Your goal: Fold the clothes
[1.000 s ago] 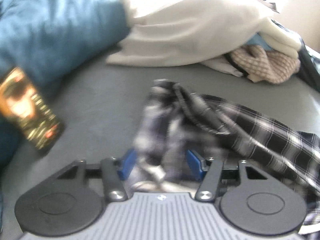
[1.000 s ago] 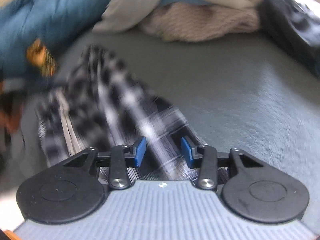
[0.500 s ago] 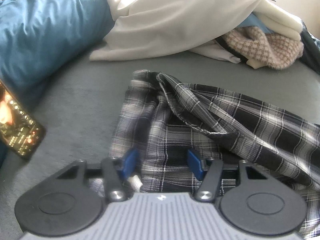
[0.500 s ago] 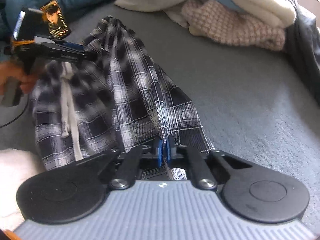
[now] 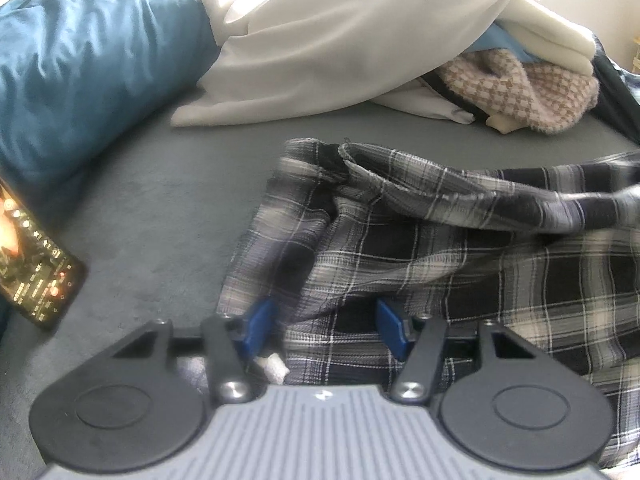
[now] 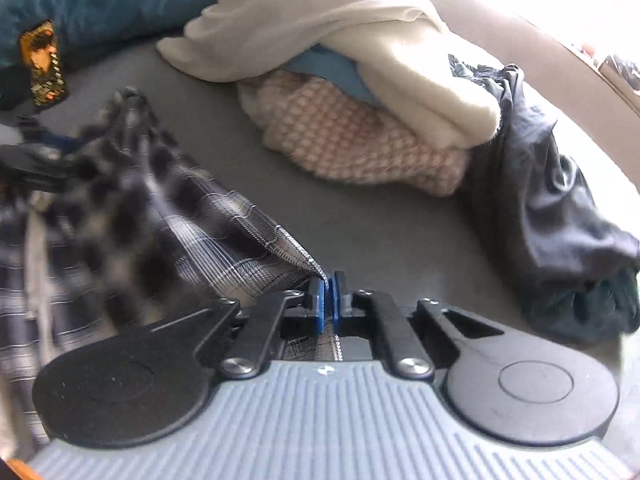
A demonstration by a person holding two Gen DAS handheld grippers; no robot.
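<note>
Two hand-held grippers work the plaid pants [image 5: 460, 248], rumpled mid-bed: right hand-held gripper [image 6: 327, 294] pinches a hem, left hand-held gripper [image 5: 324, 326] gapes over the fabric, gripping nothing. Keep that edge taut while folding.

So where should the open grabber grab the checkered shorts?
Probably the waistband edge of the checkered shorts, lying flat between the left gripper's open fingers; come in low from the near side. The right gripper already pinches the hem.
</note>
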